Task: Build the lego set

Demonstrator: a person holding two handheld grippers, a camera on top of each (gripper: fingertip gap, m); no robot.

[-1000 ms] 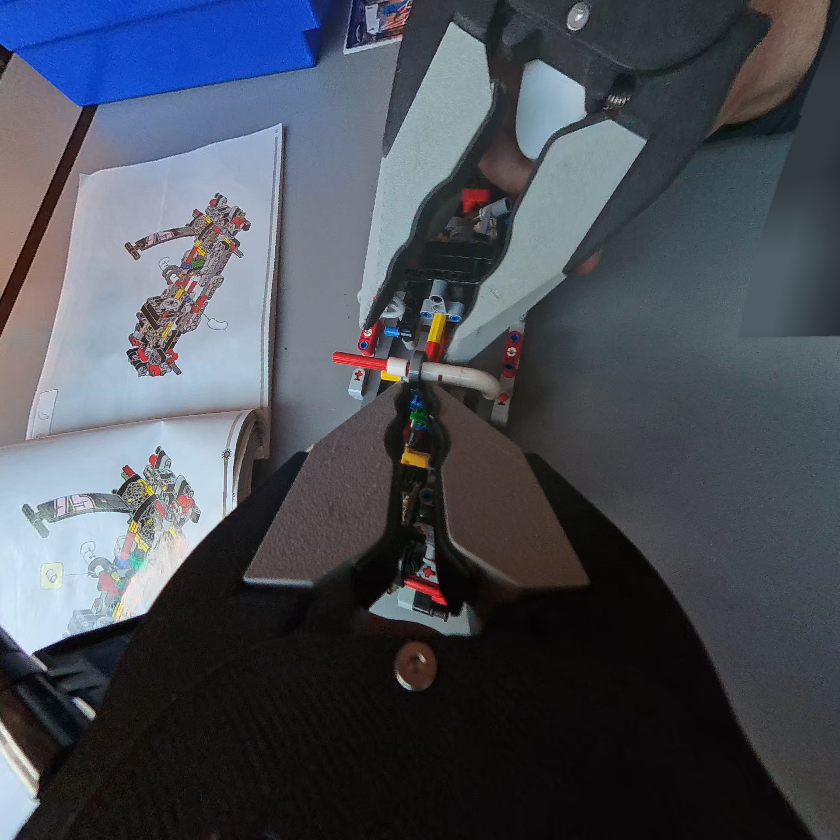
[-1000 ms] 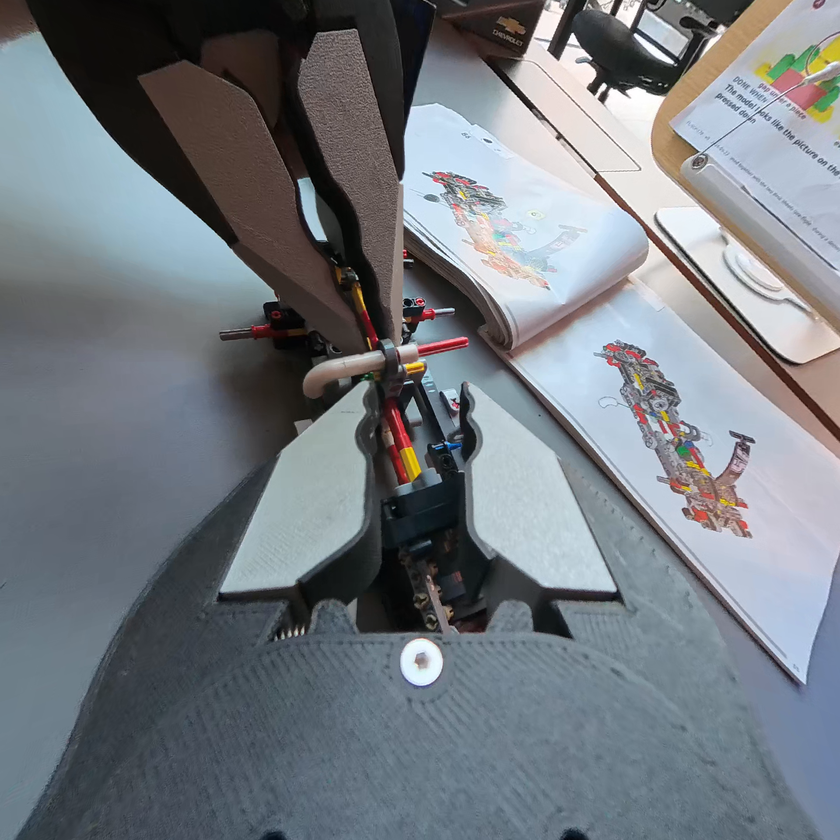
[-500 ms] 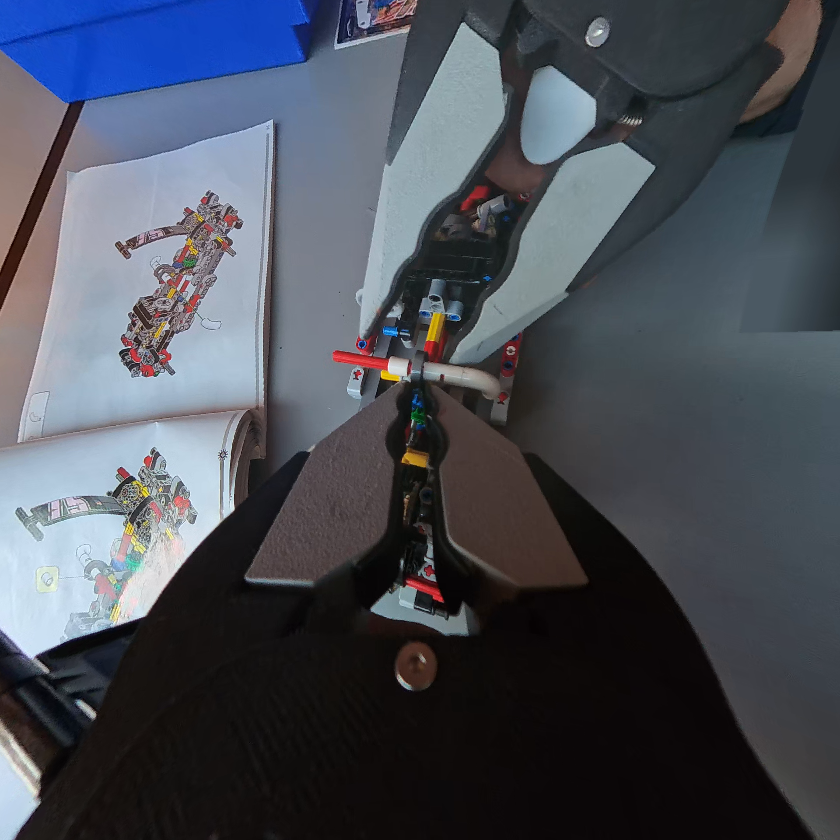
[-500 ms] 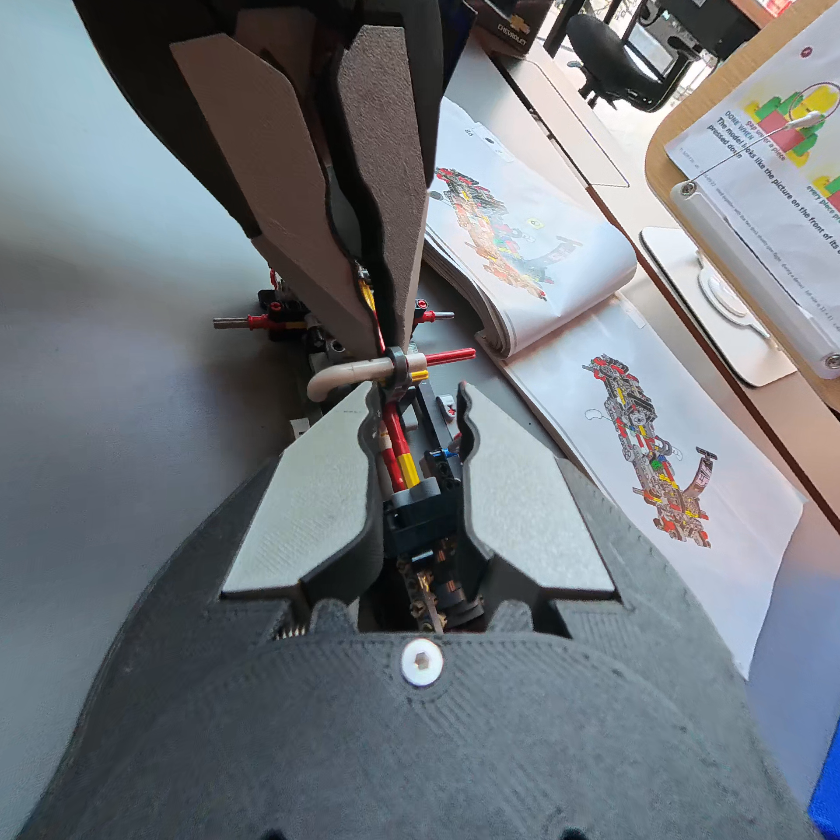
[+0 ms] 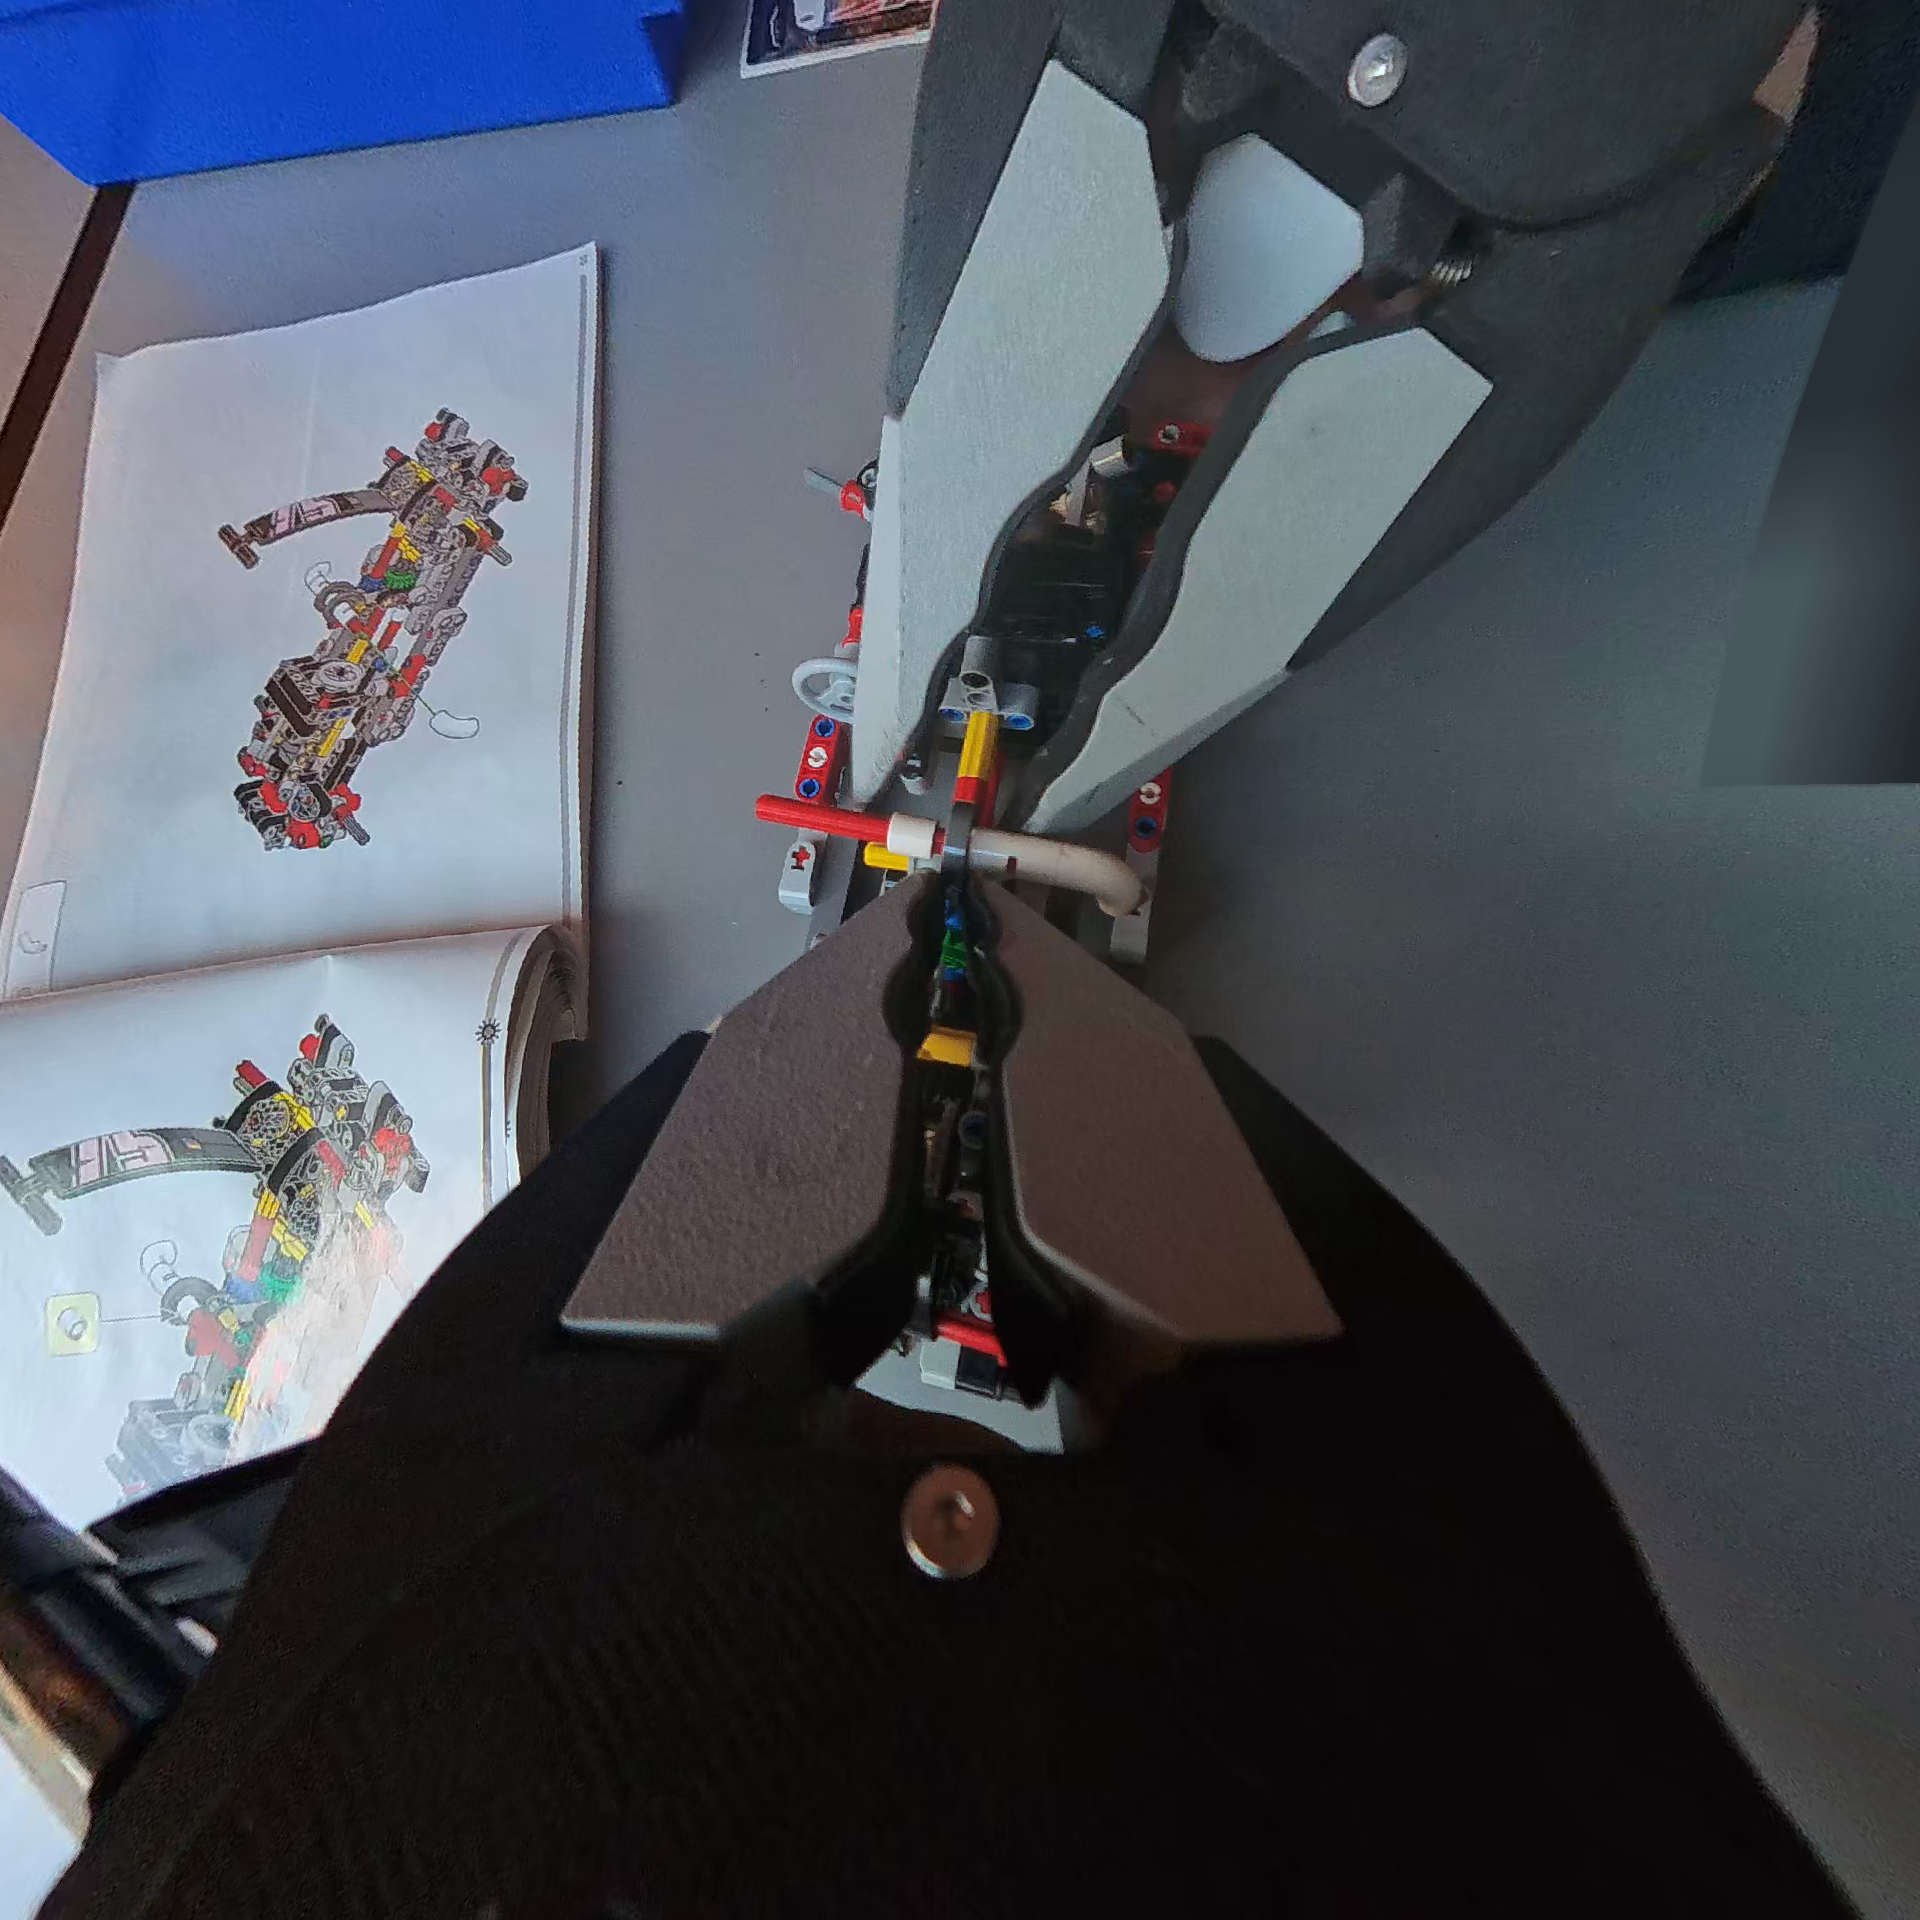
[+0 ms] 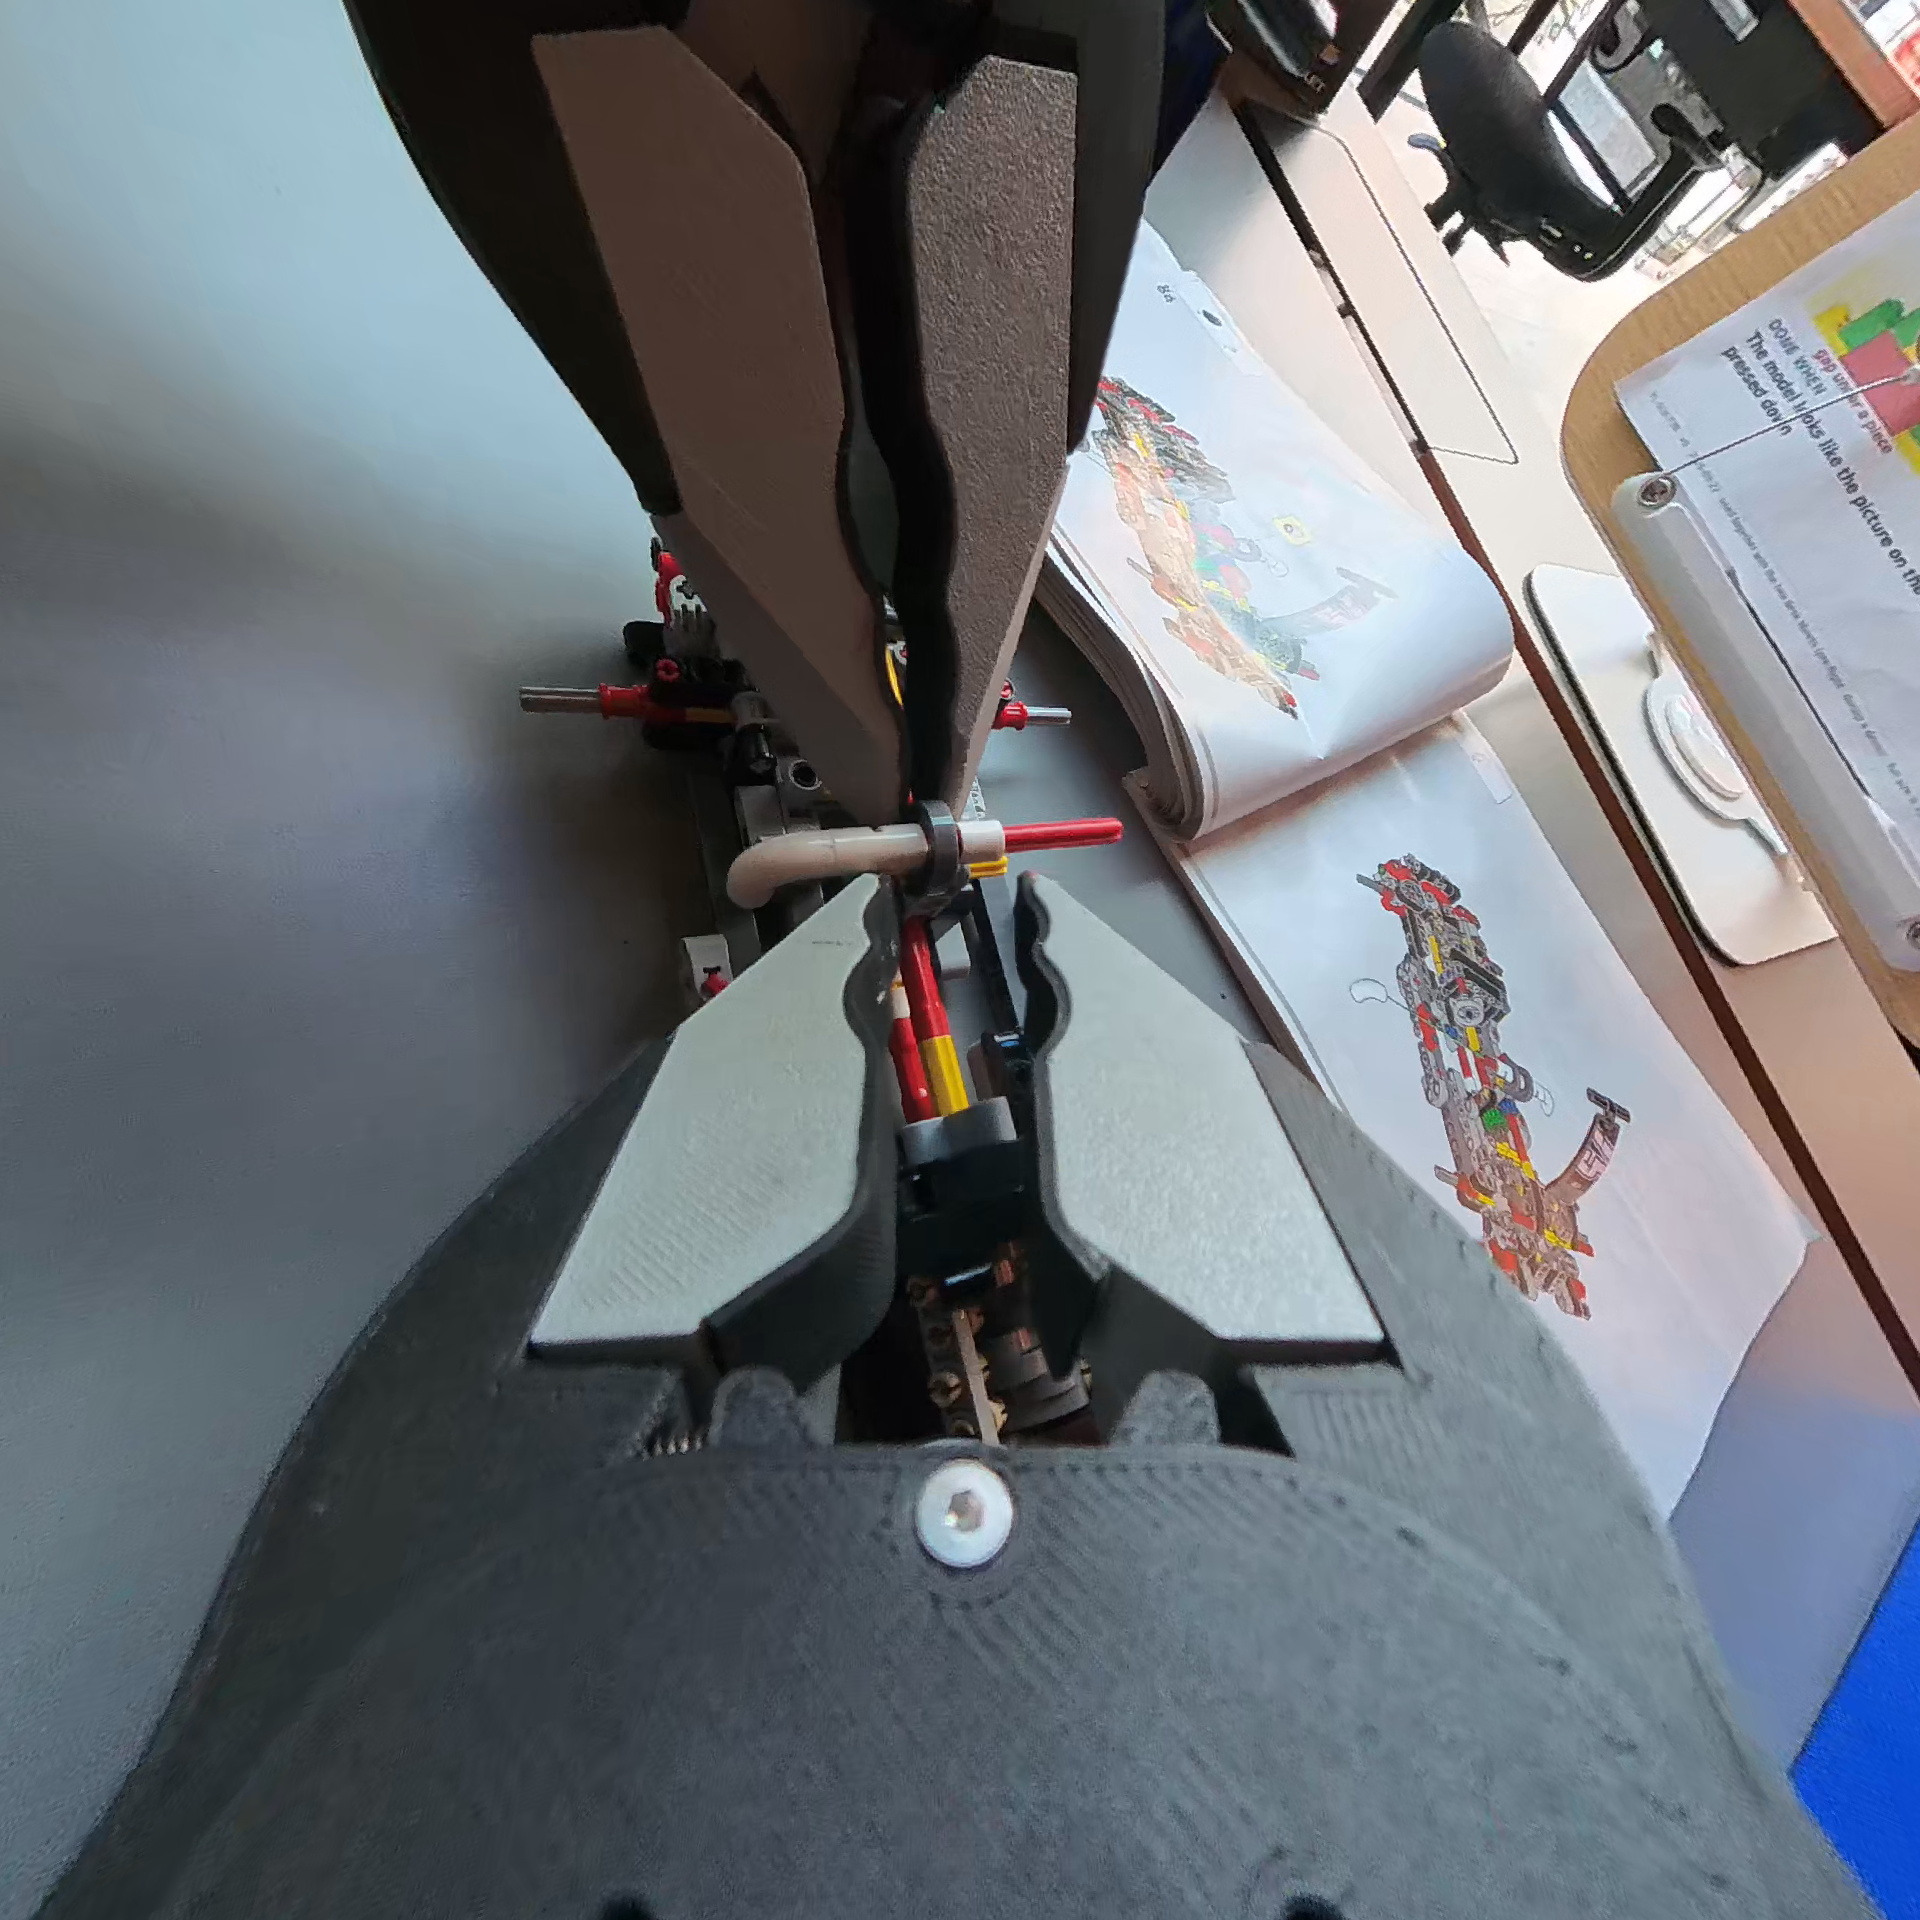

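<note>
— Grey tabletop [image 5: 1455, 1143] fills both views. What sits on it?

— A long model of small plastic building pieces [image 5: 977, 748] — red, yellow, grey and black — lies at the centre of the frame, running away from each camera. Across its top sits a red rod joined to a curved white tube [image 5: 1049, 857] through a dark grey ring [image 6: 940, 842].

— And the left tongs?

— The left gripper [image 5: 954, 896], with dark fingers, rises from the lower centre of the left wrist view. Its tips are pinched together on the dark grey ring.

— The right tongs?

— The right gripper [image 6: 951, 899], with pale grey fingers [image 6: 769, 1122], straddles the model's other end. The left-hand tip lies against the model; the right-hand tip stands clear of it. Farther back the inner edges sit close against a black block, though whether they press on it I cannot tell.

— Anything beside it?

— An open instruction booklet with coloured drawings [image 5: 312, 644] lies at the left of the left wrist view, and a blue box [image 5: 332, 73] at the upper left.
</note>
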